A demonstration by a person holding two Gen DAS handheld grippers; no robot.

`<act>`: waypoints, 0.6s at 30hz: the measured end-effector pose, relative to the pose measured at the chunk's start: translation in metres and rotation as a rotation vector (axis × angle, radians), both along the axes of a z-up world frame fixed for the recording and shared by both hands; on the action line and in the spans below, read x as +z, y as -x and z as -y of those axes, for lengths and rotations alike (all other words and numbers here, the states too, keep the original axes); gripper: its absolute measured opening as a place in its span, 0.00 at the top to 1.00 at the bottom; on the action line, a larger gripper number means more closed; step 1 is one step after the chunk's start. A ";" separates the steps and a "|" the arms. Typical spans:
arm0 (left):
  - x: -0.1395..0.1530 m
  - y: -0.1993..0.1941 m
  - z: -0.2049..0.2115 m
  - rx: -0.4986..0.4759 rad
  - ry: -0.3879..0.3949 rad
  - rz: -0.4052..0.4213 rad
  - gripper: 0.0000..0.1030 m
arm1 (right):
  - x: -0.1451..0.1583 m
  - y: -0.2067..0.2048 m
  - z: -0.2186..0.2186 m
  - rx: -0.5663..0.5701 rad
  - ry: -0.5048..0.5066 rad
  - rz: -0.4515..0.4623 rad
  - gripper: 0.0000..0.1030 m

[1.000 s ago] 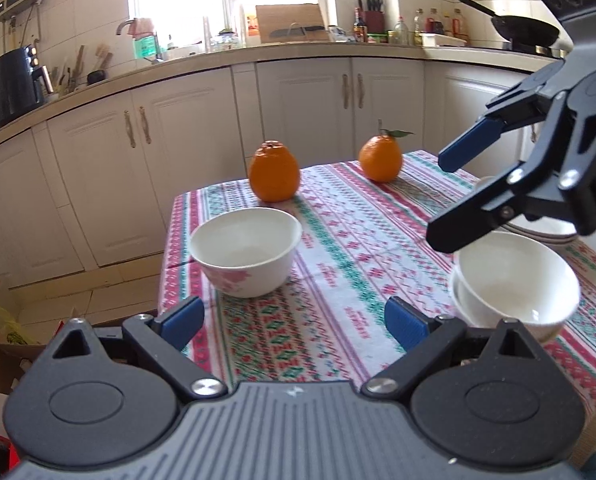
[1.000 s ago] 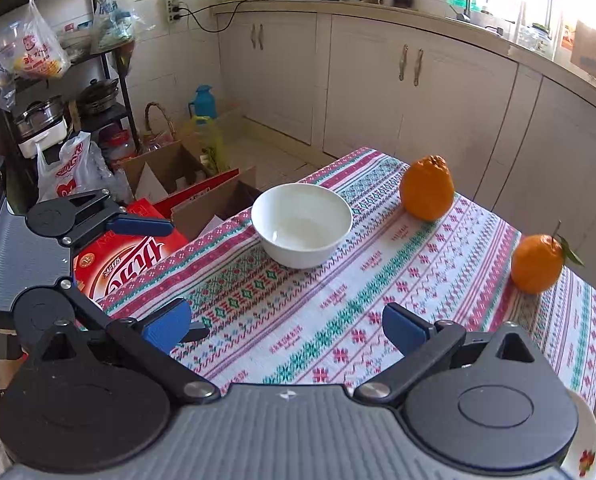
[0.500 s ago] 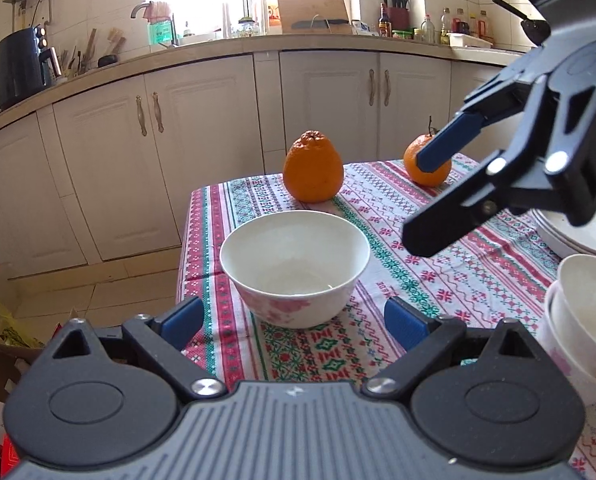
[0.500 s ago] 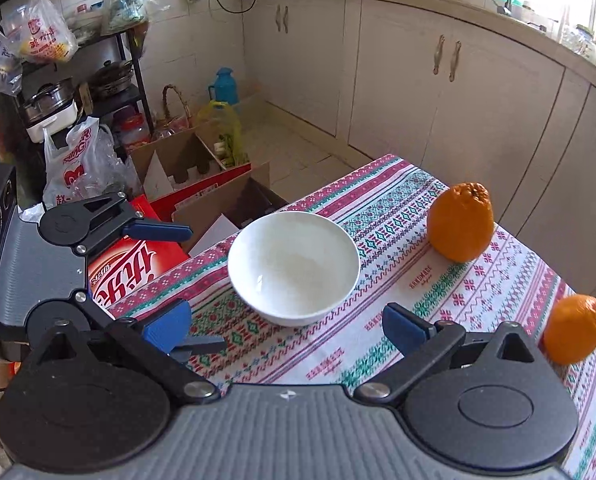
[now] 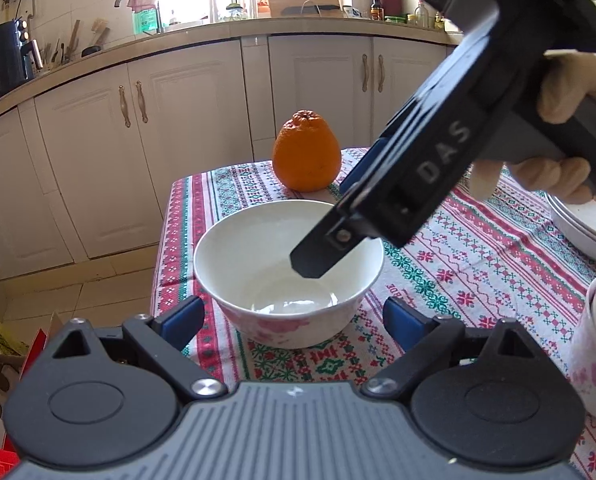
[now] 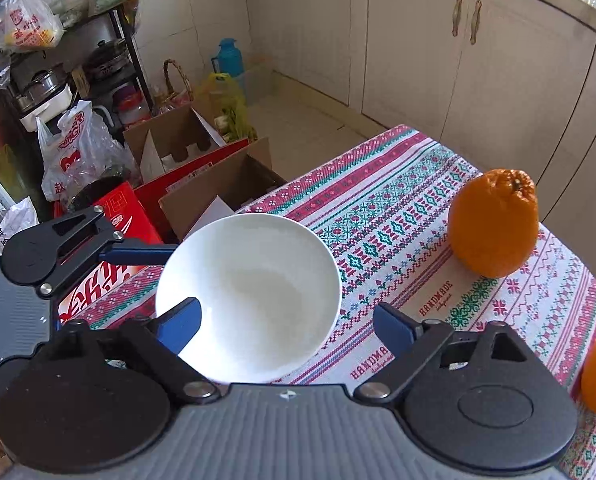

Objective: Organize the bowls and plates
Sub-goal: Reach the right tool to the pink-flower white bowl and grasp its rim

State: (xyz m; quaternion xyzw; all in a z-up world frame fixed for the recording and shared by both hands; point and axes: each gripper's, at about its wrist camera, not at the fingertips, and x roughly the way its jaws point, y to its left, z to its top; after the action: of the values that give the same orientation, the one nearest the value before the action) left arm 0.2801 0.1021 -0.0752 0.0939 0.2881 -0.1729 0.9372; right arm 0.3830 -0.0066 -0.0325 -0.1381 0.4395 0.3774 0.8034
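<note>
Plainly white bowl [image 5: 289, 272], pink-flowered outside.

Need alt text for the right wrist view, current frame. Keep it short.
An open right gripper hangs over an empty white bowl on a patterned tablecloth, one jaw above the bowl's inside and the other outside its rim. A large orange stands to the right, and the left gripper approaches from the left.

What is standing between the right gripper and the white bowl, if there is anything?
Nothing visible does. The right gripper is open directly above the white bowl, one fingertip over its inside. The orange sits apart, to the side.
</note>
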 end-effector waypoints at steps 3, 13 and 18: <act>-0.001 -0.003 0.000 0.000 0.004 -0.004 0.09 | -0.007 -0.008 -0.001 -0.004 -0.009 -0.023 0.16; -0.001 -0.007 -0.003 0.004 0.016 -0.003 0.16 | -0.013 -0.017 -0.003 0.007 -0.063 -0.050 0.33; -0.001 -0.007 -0.003 0.002 0.012 -0.004 0.16 | -0.014 -0.017 -0.002 0.010 -0.084 -0.066 0.35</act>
State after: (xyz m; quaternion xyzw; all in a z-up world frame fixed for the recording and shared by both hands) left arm 0.2871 0.1046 -0.0758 0.0876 0.2888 -0.1741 0.9374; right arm 0.4003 -0.0045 -0.0463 -0.0942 0.4488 0.4039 0.7915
